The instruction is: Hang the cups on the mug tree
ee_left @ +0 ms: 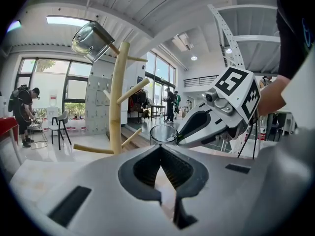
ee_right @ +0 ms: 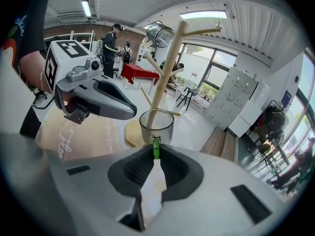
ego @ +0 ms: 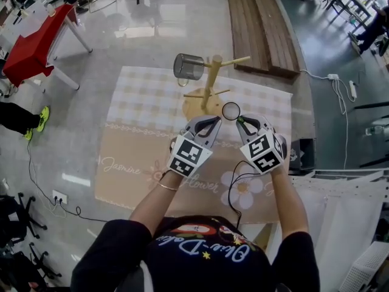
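Note:
A wooden mug tree stands on the far part of the cloth-covered table. One clear glass cup hangs on its upper left peg. A second glass cup with a green handle is just in front of the tree's base, and my right gripper is shut on that handle. The held cup is upright, with the tree right behind it. My left gripper hovers beside it on the left, shut with nothing between its jaws. In the left gripper view the held cup shows ahead, with the tree to its left.
The table carries a checked cloth and a beige mat with a flower print. Beyond it, wooden planks lie on the floor. A red table stands at far left, and a power strip with cable lies at right. People stand in the background.

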Motion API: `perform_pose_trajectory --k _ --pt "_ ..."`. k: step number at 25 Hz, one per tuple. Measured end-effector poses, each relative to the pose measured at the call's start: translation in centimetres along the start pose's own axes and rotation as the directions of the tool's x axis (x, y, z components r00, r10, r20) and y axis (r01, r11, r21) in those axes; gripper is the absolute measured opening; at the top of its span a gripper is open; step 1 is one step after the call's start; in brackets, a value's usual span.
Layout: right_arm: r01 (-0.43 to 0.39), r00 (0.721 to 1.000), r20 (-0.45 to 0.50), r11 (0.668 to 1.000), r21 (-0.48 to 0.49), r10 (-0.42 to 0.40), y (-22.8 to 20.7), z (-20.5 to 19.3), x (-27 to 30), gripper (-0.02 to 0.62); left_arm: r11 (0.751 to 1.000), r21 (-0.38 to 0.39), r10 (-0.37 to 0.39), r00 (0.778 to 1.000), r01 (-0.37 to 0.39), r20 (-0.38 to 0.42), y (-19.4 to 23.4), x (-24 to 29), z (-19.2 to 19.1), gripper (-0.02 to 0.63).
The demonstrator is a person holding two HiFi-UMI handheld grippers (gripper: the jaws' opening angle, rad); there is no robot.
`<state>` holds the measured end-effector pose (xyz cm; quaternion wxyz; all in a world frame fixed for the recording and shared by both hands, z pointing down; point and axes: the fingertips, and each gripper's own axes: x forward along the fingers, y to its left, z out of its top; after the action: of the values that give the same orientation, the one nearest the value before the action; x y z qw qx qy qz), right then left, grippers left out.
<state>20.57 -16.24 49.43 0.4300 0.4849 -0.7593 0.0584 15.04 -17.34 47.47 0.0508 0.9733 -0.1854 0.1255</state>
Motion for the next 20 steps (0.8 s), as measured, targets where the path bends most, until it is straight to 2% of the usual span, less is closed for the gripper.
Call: perform_pose_trajectory --k 20 --pt "0.006 0.996 -0.085 1.0 -0.023 -0.008 -2.1 -0.9 2.2 0.046 0.999 -0.038 -0.018 1.0 0.018 -0.017 1.6 2.5 -0.8 0.008"
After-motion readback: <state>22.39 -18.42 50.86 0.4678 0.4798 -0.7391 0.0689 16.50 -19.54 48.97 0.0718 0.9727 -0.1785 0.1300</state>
